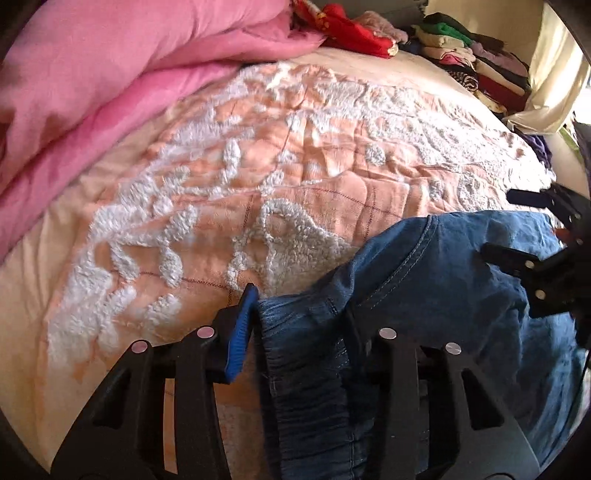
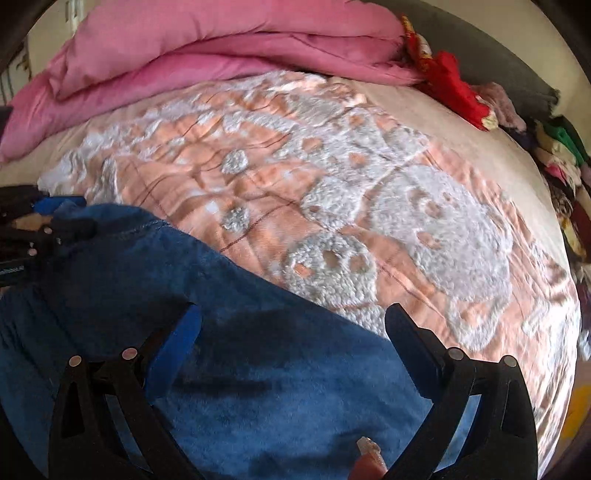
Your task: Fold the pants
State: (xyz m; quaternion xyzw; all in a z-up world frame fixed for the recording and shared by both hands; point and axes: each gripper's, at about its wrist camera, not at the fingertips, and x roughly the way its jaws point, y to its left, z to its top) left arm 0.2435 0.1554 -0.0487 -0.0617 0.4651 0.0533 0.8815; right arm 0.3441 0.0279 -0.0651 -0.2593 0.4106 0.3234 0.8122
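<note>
Sunlight falls across a bed [image 1: 110,206] covered with a peach quilt [image 1: 295,155] that carries a white fluffy pattern.

Nearest to both cameras lie the pants [image 1: 424,266], blue denim, on the near part of the quilt. In the left wrist view the left gripper [image 1: 299,314] has the gathered waistband of the pants between its two fingers [image 1: 242,325]; the blue pad of one finger stands just beside the fabric with a thin gap, and the other finger is pressed into the denim, so the waistband is between them but I cannot tell that both sides squeeze it. In the right wrist view the right gripper [image 2: 291,328] hangs over a flat part of the pants [image 2: 258,369] with its fingers [image 2: 177,343] spread wide, nothing caught between them; a fingertip of the person [image 2: 367,461] shows at the bottom edge. Each gripper also appears at the side of the other camera, the right one at the far edge of the denim in the left view.

Beyond the pants the quilt lies bare, slightly wrinkled. Behind it a folded pink duvet [image 1: 122,62] lies along the far side of the bed. Next to it is a red cloth [image 1: 351,29], and further on, at the far corner, a stack of folded clothes [image 1: 476,62].
</note>
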